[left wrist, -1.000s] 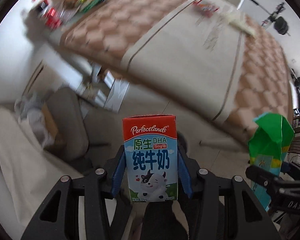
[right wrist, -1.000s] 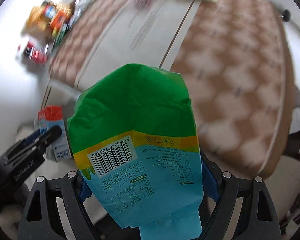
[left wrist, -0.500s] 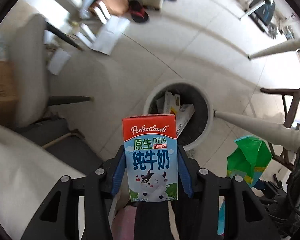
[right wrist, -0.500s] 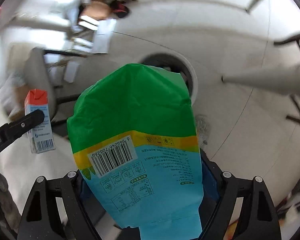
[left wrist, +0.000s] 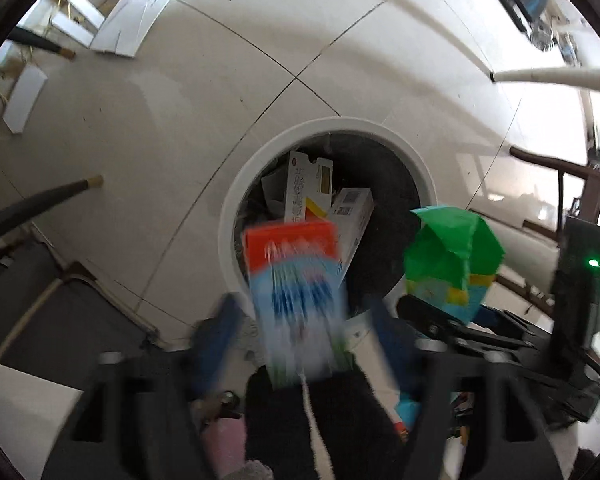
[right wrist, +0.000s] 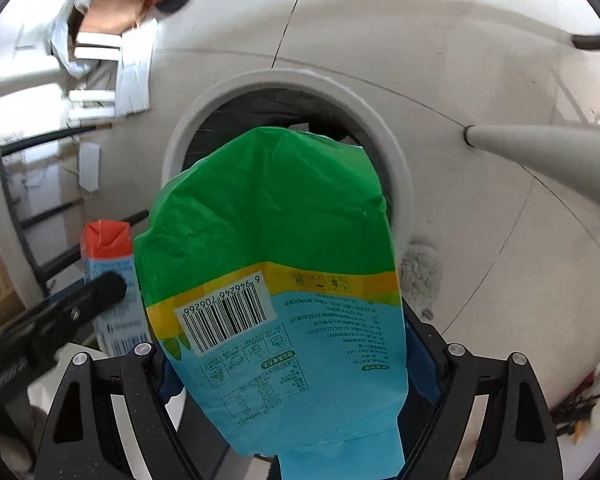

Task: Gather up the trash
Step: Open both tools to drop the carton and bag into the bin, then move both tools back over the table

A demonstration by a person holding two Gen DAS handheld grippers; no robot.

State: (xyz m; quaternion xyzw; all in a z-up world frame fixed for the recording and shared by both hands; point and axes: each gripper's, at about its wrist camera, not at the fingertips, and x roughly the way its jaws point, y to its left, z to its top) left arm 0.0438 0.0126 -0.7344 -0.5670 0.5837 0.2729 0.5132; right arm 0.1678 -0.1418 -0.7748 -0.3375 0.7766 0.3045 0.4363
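My left gripper (left wrist: 300, 320) stands open above the white round trash bin (left wrist: 236, 216). The red-topped milk carton (left wrist: 296, 280) is blurred and loose between the spread blue fingers (left wrist: 216, 336), sliding towards the bin mouth. It also shows in the right wrist view (right wrist: 108, 276), beside the left gripper's finger (right wrist: 100, 292). My right gripper (right wrist: 296, 364) is shut on a green and blue snack bag (right wrist: 276, 272), held over the bin (right wrist: 400, 184). The bag also shows in the left wrist view (left wrist: 452, 260).
The bin holds several flattened cardboard boxes (left wrist: 308, 188). It stands on pale floor tiles (left wrist: 160, 120). A white table leg (right wrist: 540, 152) slants in at the right. Black chair legs (left wrist: 32, 204) and cardboard pieces (left wrist: 136, 4) lie at the left.
Both grippers moved closer over the bin. My left gripper's fingers spread apart and let go of the milk carton, which is now slipping forward and blurred. The right gripper still holds the bag.
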